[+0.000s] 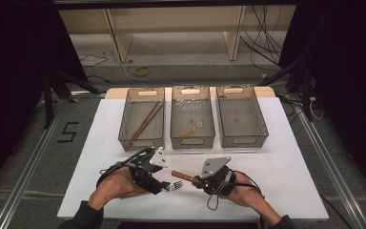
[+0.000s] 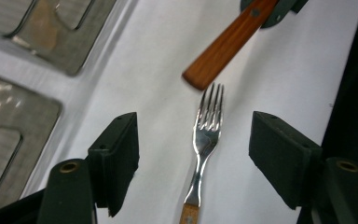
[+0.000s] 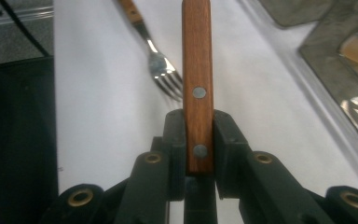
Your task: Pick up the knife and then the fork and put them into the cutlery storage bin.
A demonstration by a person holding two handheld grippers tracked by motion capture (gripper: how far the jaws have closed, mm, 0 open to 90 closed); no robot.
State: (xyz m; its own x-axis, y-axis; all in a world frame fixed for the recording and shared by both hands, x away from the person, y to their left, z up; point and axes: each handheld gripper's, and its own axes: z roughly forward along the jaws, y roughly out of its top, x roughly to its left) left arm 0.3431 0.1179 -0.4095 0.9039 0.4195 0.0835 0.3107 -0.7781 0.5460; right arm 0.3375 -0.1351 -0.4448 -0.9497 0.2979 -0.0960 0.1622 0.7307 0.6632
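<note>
A fork (image 1: 176, 186) with a wooden grip lies flat on the white table cover. In the left gripper view the fork (image 2: 205, 135) sits between the wide-apart jaws of my left gripper (image 2: 193, 154), and neither pad touches it. From above, the left gripper (image 1: 164, 186) is at the front centre-left. My right gripper (image 1: 198, 182) is shut on a brown wooden utensil handle (image 1: 182, 176) with two rivets, which points left toward the fork's tines. In the right gripper view the handle (image 3: 196, 70) stands up from the clamped pads of the right gripper (image 3: 199, 135), with the fork (image 3: 161, 67) behind it.
Three grey see-through bins stand in a row at the back of the cover. The left bin (image 1: 141, 142) holds chopsticks (image 1: 147, 120), the middle bin (image 1: 192, 141) a small light-coloured utensil (image 1: 190, 129), and the right bin (image 1: 244, 140) looks empty. Bare white cover (image 1: 286, 167) lies to the right.
</note>
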